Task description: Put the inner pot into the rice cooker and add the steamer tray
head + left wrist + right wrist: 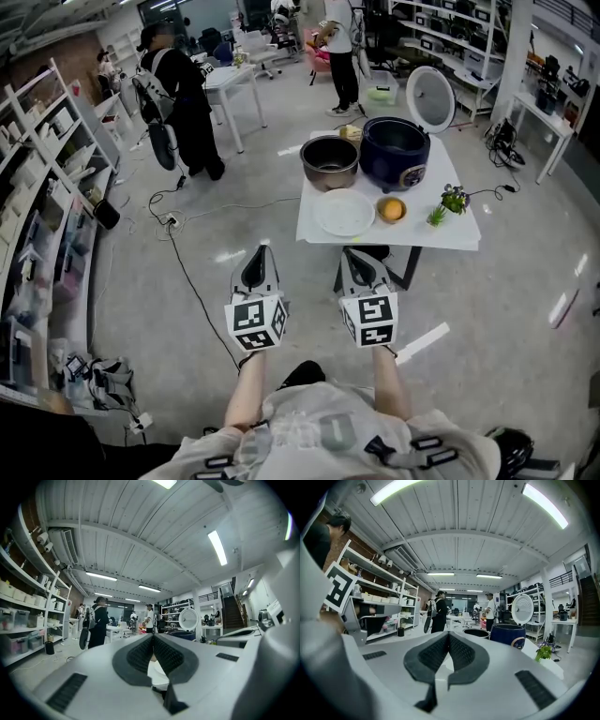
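Nearest, at the lower middle of the head view, both tools sit level in front of the person. The left claw [261, 251] and the right claw [353, 253] are each pressed fully together with nothing between the ribbed dark pads (their own views show the same). That suits an approach: neither reaches the white desk [412, 234], which lies just past their tips, so I judge the task not yet begun.

On the desk's near edge lies a flat, round white steamer tray [344, 212], with a small orange bowl [392, 209] to its right and a little green plant [454, 199] further right. The tray waits in front, probably because it goes in last.

Behind it stands the inner pot [329, 161], a dull metal bowl with a dark hollow, just left of the rice cooker [395, 150] and outside it. The cooker is a rounded dark-blue drum, its round white lid [429, 97] tipped up at the back, leaving the well open to take the pot.

Further off, at the upper left, a person in black [187, 103] stands by another desk.
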{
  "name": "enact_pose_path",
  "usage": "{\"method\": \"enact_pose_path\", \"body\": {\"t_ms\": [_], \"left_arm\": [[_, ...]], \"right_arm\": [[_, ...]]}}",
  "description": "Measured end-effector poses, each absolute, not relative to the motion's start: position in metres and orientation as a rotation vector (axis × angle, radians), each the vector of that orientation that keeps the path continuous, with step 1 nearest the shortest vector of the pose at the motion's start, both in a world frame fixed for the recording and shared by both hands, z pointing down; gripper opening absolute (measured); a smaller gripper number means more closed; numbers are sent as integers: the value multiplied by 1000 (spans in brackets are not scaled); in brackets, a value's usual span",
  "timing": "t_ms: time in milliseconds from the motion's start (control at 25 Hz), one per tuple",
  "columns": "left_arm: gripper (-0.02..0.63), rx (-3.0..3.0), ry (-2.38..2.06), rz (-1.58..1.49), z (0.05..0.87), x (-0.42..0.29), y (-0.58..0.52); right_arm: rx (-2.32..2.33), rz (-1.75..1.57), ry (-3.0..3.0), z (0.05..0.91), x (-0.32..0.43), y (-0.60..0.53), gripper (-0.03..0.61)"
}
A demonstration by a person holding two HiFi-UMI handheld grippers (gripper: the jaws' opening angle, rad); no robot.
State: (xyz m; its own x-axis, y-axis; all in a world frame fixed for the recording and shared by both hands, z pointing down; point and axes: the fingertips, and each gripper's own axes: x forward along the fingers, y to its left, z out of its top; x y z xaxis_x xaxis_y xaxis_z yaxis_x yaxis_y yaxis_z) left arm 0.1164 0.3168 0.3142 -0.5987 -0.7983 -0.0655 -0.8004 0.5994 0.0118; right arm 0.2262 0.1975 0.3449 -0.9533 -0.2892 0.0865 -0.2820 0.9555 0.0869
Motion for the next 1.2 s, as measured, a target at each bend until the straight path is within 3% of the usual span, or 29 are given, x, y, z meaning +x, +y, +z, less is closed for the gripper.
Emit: {"method": "enact_pose_path", "body": {"t_ms": [680, 1200], "left_arm": [[21, -1426, 2649, 259, 271, 32, 242], [21, -1439, 2603, 299, 247, -117, 161]], "right_arm": [[655, -210, -3082, 291, 186, 111, 8], [678, -268, -3074, 277, 48, 34, 8]]}}
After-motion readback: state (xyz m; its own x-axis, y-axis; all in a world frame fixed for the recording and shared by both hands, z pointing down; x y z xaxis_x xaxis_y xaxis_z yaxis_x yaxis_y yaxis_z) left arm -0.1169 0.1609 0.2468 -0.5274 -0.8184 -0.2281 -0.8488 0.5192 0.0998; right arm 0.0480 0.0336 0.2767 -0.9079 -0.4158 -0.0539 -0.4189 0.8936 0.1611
